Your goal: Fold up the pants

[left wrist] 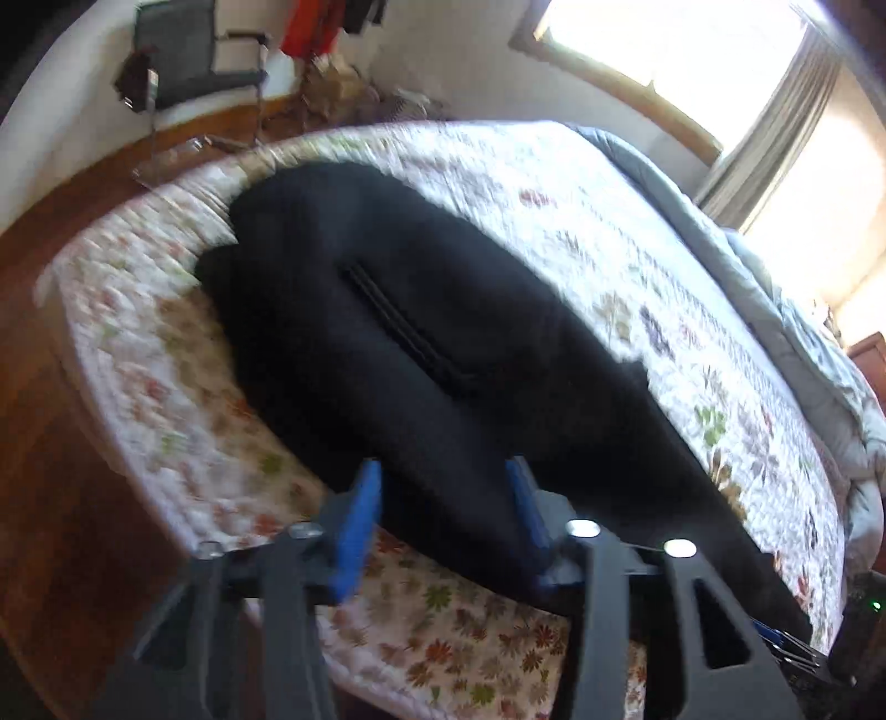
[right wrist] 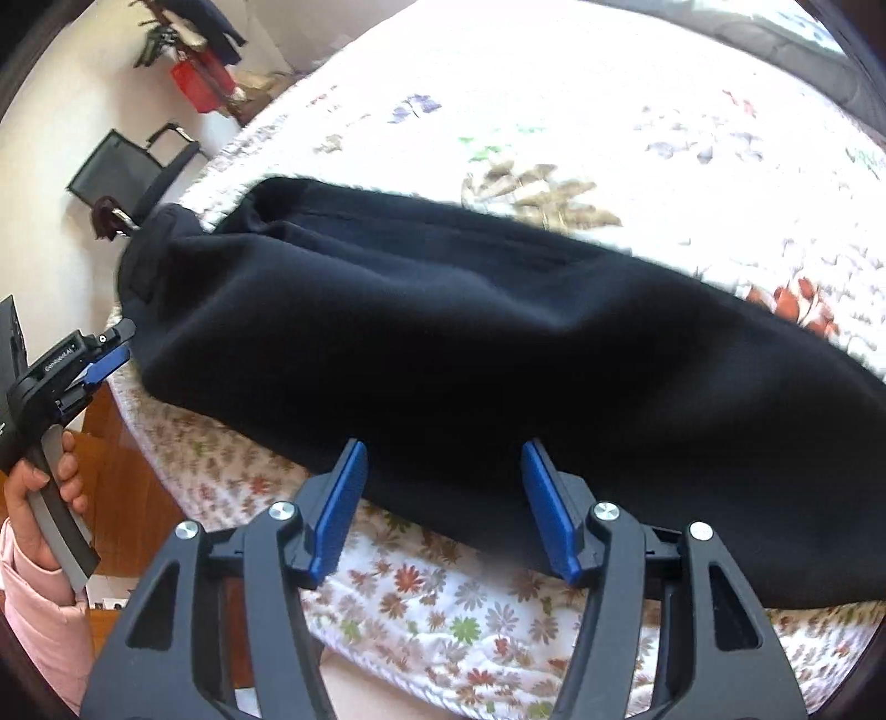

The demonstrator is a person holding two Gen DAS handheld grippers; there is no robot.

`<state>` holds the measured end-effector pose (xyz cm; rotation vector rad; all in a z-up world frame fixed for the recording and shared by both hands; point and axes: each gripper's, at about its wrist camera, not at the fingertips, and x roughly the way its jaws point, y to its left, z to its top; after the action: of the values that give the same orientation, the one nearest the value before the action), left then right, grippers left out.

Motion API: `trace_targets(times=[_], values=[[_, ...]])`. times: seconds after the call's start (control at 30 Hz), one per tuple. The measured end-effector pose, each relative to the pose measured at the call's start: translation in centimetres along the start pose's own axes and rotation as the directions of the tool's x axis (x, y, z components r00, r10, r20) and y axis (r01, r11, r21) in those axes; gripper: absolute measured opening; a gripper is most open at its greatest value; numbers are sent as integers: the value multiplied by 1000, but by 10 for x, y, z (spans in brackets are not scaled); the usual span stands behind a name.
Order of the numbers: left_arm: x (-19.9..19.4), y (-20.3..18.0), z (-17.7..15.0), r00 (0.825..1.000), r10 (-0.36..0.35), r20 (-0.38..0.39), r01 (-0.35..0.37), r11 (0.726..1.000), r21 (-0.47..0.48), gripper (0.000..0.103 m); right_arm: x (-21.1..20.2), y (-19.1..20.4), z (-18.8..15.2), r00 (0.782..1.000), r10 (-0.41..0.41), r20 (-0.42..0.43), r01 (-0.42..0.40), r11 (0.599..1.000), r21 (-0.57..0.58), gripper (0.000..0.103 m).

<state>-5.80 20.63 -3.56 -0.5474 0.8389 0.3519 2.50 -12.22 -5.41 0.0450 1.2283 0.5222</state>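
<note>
Black pants lie lengthwise on a floral quilted bed, folded leg over leg, with a dark seam line on top. My left gripper is open, its blue pads astride the near edge of the pants. In the right wrist view the pants stretch across the bed. My right gripper is open, its blue pads at the pants' near edge. The left gripper also shows in the right wrist view at the pants' left end, held by a hand, its jaws apart.
A black chair and red clothing stand by the far wall on a wooden floor. A grey duvet lies bunched along the bed's right side under a bright window.
</note>
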Motion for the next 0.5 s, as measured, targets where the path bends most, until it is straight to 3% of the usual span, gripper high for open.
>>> trace_targets(times=[0.13, 0.3, 0.43, 0.5], values=[[-15, -13, 9, 999, -30, 37, 28, 998, 64, 50, -24, -3, 10, 998, 12, 56, -12, 1000, 0, 61], [16, -35, 7, 997, -69, -44, 75, 986, 146, 50, -41, -40, 5, 996, -34, 88, 26, 996, 91, 61], [58, -35, -12, 992, -12, -129, 35, 984, 175, 50, -32, -83, -12, 995, -94, 44, 85, 979, 183, 61], [72, -36, -19, 992, 11, -125, 16, 977, 212, 50, -17, -103, -22, 992, -127, -8, 125, 968, 219, 60]])
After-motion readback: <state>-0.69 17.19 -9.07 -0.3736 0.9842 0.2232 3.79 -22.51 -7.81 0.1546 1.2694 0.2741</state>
